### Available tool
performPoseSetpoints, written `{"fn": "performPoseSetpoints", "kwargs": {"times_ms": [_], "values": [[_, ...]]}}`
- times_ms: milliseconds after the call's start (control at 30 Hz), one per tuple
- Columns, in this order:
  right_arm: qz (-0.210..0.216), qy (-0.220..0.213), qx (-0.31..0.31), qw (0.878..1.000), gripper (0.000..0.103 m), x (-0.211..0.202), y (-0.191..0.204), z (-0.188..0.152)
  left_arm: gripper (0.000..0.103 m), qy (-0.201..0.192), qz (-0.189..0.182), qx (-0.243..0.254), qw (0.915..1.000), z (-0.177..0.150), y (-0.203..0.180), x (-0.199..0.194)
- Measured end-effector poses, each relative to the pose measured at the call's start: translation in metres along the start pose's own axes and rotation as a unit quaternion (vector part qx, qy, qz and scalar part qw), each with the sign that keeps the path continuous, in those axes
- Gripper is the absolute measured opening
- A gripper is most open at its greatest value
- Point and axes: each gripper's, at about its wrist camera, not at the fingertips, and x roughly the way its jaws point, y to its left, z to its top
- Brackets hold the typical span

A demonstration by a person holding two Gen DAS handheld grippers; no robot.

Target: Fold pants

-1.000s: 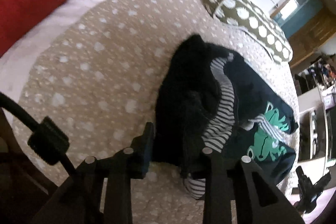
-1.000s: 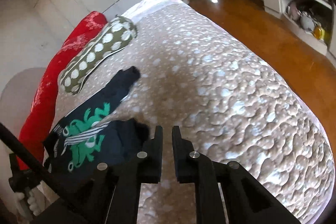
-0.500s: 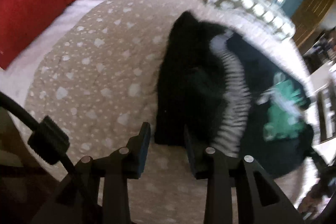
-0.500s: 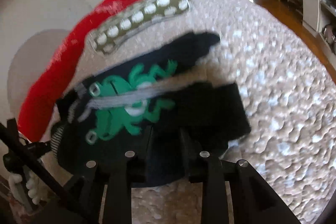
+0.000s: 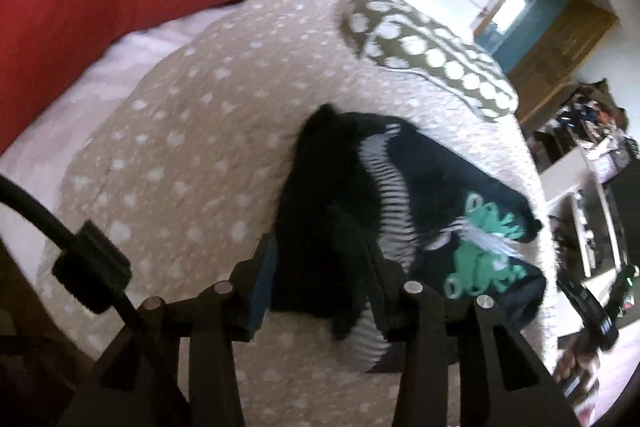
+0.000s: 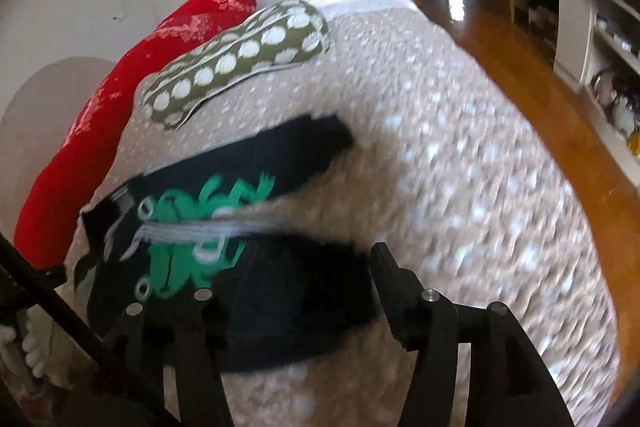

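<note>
Beige dotted quilted bed; black frog-print pants lengthwise ahead; left gripper and right gripper fingers spread, straddling near edge.

White tiled wall; wooden floor; white shelves.

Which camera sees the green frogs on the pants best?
The right wrist view: the green frog print on the pants faces it, large, though blurred. In the left wrist view the frogs sit small beyond the striped waistband.
</note>
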Motion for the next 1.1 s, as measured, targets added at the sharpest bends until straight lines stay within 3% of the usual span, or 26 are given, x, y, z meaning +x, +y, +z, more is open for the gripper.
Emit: {"fn": "performPoseSetpoints", "kwargs": {"times_ms": [100,267,300,333,467,567,633,700,767,833,900,1100], "values": [[-0.014,-0.006,0.002,1.000,0.060,0.018,-0.003,0.028,0.041,0.002,-0.021,0.008,0.9997,0.003,-0.013,0.009],[-0.004,0.038,0.064,0.997,0.057,0.075,-0.015,0.062,0.041,0.016,-0.033,-0.002,0.9993,0.008,-0.023,0.027],[0.002,0.049,0.068,0.997,0.034,0.085,-0.016,0.064,0.041,0.017,-0.031,-0.002,0.9994,0.011,-0.024,0.028],[0.009,0.065,0.063,0.996,0.018,0.094,-0.016,0.066,0.041,0.017,-0.027,-0.001,0.9995,0.013,-0.024,0.028],[0.006,0.083,0.077,0.994,0.018,0.099,-0.033,0.063,0.041,0.010,0.012,0.009,0.9998,0.034,-0.020,0.030],[-0.017,0.065,0.076,0.995,0.032,0.080,-0.037,0.063,0.041,0.013,0.031,0.027,0.9991,0.048,-0.022,0.038],[-0.045,0.042,0.058,0.996,0.034,0.065,-0.032,0.065,0.041,0.016,0.028,0.053,0.9981,0.054,-0.032,0.045],[-0.031,0.033,0.035,0.998,0.038,0.056,-0.025,0.073,0.042,0.021,0.013,0.084,0.9962,0.059,-0.046,0.054],[-0.005,0.027,0.001,1.000,0.048,0.052,-0.012,0.082,0.042,0.029,-0.007,0.115,0.9929,0.066,-0.062,0.064],[0.005,0.028,-0.055,0.998,0.070,0.055,0.011,0.090,0.047,0.037,-0.016,0.141,0.9891,0.075,-0.075,0.075],[0.020,0.038,-0.108,0.993,0.077,0.064,0.034,0.097,0.047,0.048,-0.025,0.162,0.9853,0.086,-0.084,0.089],[0.024,0.098,-0.228,0.968,0.077,0.126,0.088,0.111,0.051,0.105,-0.051,0.189,0.9750,0.107,-0.086,0.137]]}}
